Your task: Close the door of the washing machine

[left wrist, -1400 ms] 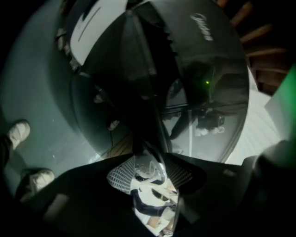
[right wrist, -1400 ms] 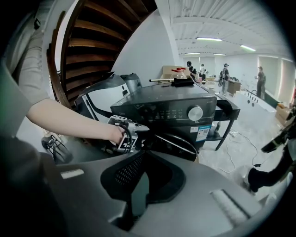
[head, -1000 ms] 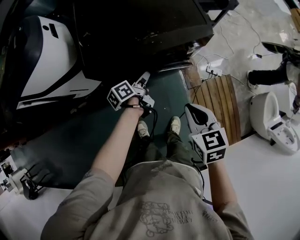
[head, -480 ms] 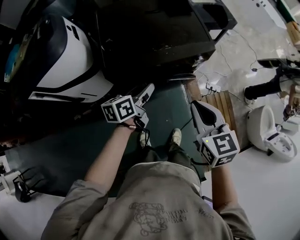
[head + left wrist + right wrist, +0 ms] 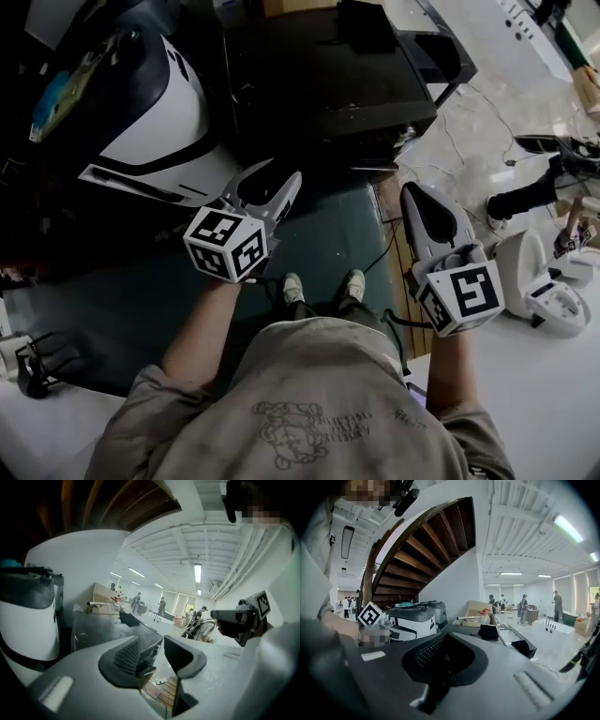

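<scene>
White with a black band: the washing machine [image 5: 155, 122] sits at the upper left of the head view, just left of a dark worktop [image 5: 319, 84] and beyond a green floor mat [image 5: 131, 300]. I cannot tell from these views which panel is the door or how far open it stands. The left gripper [image 5: 272, 186] is raised and points toward the machine's lower white edge, near it but not touching, with its jaws apart and nothing between them. The right gripper [image 5: 424, 202] is out to the right, well apart from the machine, jaws together and empty. Judgement: approach stage, no contact yet. To do it well, find the door's free edge first. Push with the flat outer face of a jaw rather than gripping. Press on the side away from the hinge, and follow the swing steadily until the latch catches. Risk: the jaw slipping off the curved casing.
</scene>
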